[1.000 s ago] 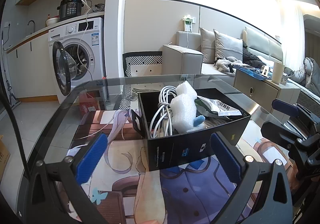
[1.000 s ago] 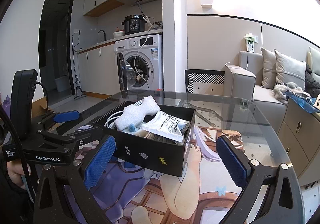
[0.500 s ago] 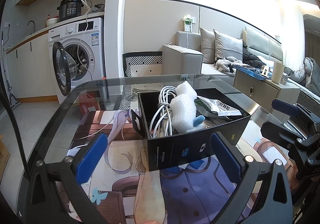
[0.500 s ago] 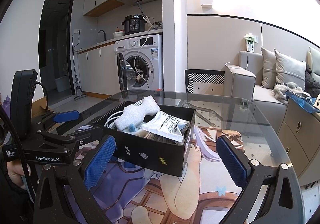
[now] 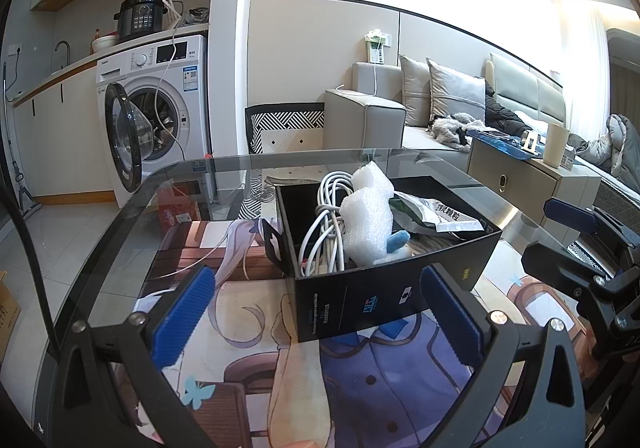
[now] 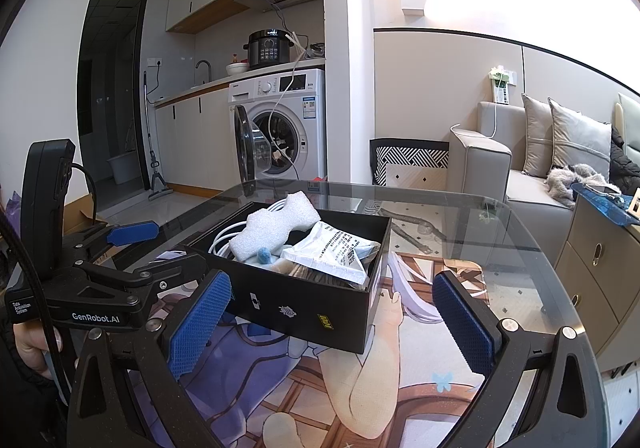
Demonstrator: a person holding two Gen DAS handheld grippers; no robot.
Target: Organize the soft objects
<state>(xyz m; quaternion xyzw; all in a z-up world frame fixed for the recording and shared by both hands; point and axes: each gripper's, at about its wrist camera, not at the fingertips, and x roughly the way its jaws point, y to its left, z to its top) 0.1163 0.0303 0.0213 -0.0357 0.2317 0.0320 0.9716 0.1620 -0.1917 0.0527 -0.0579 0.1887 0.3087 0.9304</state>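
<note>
A black open box (image 5: 384, 296) (image 6: 312, 308) stands on a printed mat on the glass table. It holds a coiled white cable (image 5: 326, 224) (image 6: 224, 240), a white foam piece (image 5: 368, 219) (image 6: 276, 228), a small blue soft thing (image 5: 398, 240) (image 6: 264, 256) and a white foil packet (image 5: 436, 213) (image 6: 334, 252). My left gripper (image 5: 316, 312) is open and empty, just in front of the box. My right gripper (image 6: 328, 324) is open and empty, near the box's front right corner. Each gripper shows at the edge of the other's view.
The printed anime mat (image 5: 360, 376) (image 6: 360, 388) covers the middle of the glass table (image 5: 132, 215) (image 6: 500, 215). A washing machine (image 5: 156, 115) with its door open stands behind, a sofa (image 5: 440, 107) and a low cabinet (image 5: 532, 175) to the right.
</note>
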